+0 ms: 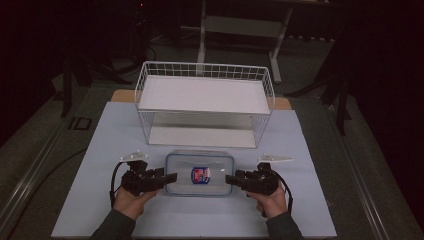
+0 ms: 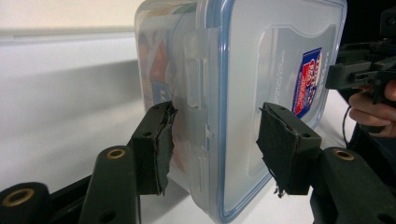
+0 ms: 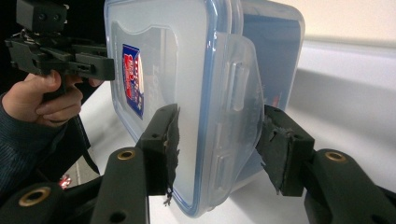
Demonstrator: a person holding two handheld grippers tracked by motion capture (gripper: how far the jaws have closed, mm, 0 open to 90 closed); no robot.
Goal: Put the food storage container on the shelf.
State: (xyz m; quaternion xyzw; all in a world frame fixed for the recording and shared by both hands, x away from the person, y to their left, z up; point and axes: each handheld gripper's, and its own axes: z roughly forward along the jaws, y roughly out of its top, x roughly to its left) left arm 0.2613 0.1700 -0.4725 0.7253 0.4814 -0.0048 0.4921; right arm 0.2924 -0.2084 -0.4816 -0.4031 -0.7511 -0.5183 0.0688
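A clear plastic container (image 1: 200,174) with a blue-rimmed lid and a red-and-blue sticker lies at the table's middle front. My left gripper (image 1: 171,178) is at its left short end and my right gripper (image 1: 230,179) at its right short end. In the left gripper view the side latch of the container (image 2: 201,116) sits between the two jaws. One pad (image 2: 156,144) is against the base and the other stands off the lid. In the right gripper view the container (image 3: 196,93) is straddled the same way, with a pad (image 3: 275,149) at the latch flap. Both grippers are open.
A white wire basket (image 1: 205,102) with a shelf board on top stands just behind the container, open toward me. The white table mat (image 1: 100,150) has free room to the left and right. Dark floor and table legs lie beyond.
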